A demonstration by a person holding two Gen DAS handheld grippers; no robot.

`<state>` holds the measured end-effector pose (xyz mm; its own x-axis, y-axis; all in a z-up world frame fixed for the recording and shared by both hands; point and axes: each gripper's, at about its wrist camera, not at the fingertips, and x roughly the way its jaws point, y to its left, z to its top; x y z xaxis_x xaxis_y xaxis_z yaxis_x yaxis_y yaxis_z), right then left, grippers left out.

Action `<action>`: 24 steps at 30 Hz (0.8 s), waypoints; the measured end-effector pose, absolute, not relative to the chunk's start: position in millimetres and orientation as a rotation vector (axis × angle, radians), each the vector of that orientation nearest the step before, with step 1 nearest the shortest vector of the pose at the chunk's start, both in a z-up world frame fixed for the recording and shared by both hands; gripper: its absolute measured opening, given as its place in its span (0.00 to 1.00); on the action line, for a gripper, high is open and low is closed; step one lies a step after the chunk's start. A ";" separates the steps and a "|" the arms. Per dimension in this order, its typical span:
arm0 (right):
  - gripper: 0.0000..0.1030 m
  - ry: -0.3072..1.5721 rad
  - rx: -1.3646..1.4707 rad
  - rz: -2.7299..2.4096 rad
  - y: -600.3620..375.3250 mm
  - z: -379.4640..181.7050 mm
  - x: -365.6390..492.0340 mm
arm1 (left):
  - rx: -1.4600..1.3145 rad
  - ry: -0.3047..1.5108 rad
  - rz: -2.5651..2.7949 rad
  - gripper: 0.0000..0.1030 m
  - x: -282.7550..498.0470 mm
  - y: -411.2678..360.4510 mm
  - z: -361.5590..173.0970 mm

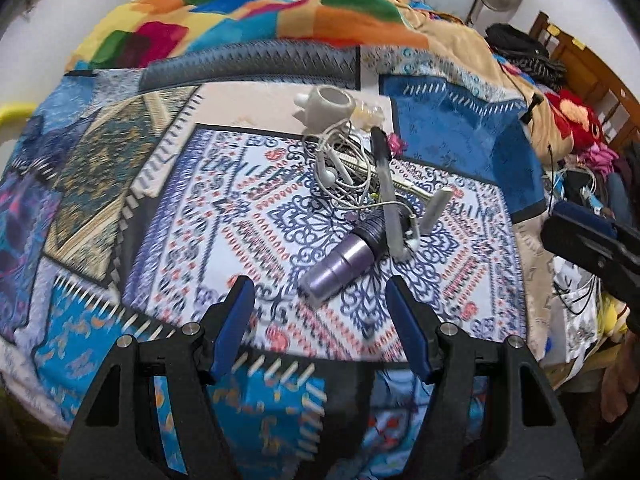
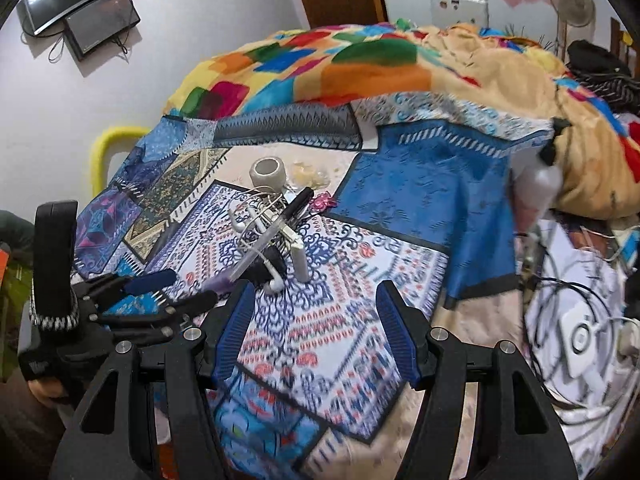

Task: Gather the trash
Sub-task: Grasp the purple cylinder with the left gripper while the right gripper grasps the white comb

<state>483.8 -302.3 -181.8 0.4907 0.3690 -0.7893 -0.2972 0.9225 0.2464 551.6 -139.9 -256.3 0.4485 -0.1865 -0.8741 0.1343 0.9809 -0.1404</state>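
Left view only: purple metallic tumbler (image 1: 340,266) lying just beyond left gripper (image 1: 320,312), jaws apart, empty. Right view only: wall-mounted dark screens (image 2: 80,8). Right gripper (image 2: 314,322) spread, empty (over bare patterned blue-and-white bedspread (image 2: 320,344)). Tangled white earphone cables (image 2: 260,216) mid-bed, clear cloth around.

Purple cup (image 1: 340,270): on its side on the patterned bedspread (image 1: 224,216), mouth toward 7 o'clock. At 12 o'clock from it: tangled white earphones (image 1: 340,168), black-capped marker (image 1: 386,184), white mug (image 1: 330,106).
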 end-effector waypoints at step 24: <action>0.11 1.098 0.087 0.399 -293.6 -228.9 498.5 | -0.015 1.069 -0.265 0.23 513.4 -130.8 -271.6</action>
